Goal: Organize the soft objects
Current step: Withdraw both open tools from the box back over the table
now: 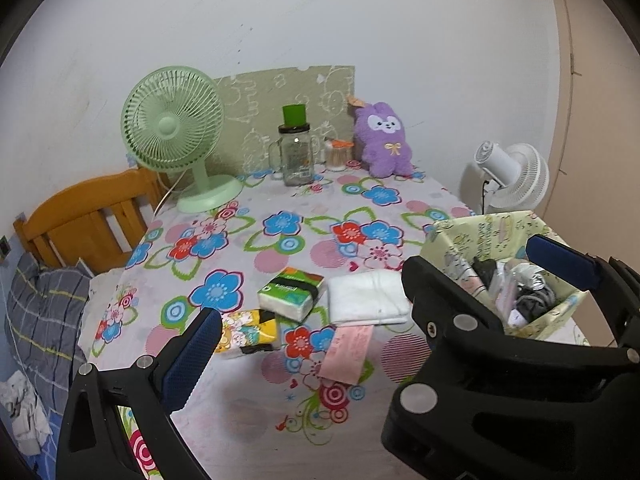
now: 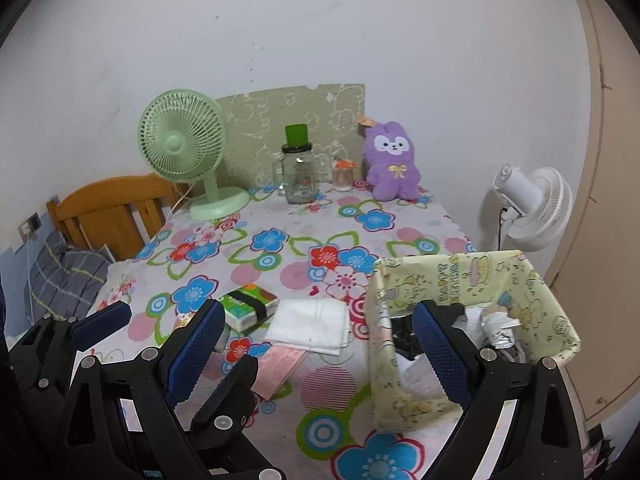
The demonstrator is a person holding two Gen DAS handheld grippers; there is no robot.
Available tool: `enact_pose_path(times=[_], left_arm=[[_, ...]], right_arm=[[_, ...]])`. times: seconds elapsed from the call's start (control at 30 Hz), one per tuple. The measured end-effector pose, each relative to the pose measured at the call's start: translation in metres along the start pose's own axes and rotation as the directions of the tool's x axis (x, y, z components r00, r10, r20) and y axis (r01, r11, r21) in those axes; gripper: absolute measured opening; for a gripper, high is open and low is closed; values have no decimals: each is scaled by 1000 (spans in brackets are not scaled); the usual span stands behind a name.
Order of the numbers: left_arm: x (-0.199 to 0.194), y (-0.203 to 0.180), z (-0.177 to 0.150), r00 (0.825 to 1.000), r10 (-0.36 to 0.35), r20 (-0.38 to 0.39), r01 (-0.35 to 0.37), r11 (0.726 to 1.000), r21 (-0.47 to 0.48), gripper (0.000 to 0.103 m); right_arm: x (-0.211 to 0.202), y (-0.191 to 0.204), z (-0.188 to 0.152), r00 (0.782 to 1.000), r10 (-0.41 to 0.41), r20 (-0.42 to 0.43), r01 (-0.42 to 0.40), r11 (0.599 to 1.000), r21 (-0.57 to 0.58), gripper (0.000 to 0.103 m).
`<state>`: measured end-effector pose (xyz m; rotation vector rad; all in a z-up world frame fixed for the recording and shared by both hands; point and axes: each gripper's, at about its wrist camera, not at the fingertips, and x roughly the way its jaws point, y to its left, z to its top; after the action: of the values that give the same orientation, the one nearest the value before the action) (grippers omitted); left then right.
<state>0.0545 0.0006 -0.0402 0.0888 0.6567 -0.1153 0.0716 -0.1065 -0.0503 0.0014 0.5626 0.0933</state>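
Tissue pack (image 1: 291, 291) lying flat, long axis slanting toward far right

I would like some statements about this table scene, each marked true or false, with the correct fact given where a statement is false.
1. The purple plush toy lies inside the fabric bin. False: it stands at the far edge of the table, against the wall, beside the glass jar.
2. The folded white cloth lies on the table between the green tissue pack and the bin. True.
3. Both claws are open and empty. True: the left claw and the right claw hold nothing.
4. The green fan stands to the right of the jar. False: it stands to its left.
5. The bin is empty. False: it already holds several items.
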Motion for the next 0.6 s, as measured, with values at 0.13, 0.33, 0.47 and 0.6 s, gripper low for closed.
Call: enact_pose_path(times=[0.13,0.33,0.47,0.6], left_arm=[[9,9,-3,1000,13,-14,-13,1000,-14,103],[23,23,-8,998,34,-46,-36,999,-41,103],[32,31,-12,997,48,-65,-51,998,-47,103],[41,39,-16,994,57,-88,-63,996,-61,103]], right_arm=[[9,7,-2,1000,9,-13,-9,1000,-14,96],[25,17,-6,999,29,-36,-30,999,-28,96],[38,24,-9,997,50,-58,-52,998,-35,96],[48,30,-11,995,59,-77,-63,997,-48,96]])
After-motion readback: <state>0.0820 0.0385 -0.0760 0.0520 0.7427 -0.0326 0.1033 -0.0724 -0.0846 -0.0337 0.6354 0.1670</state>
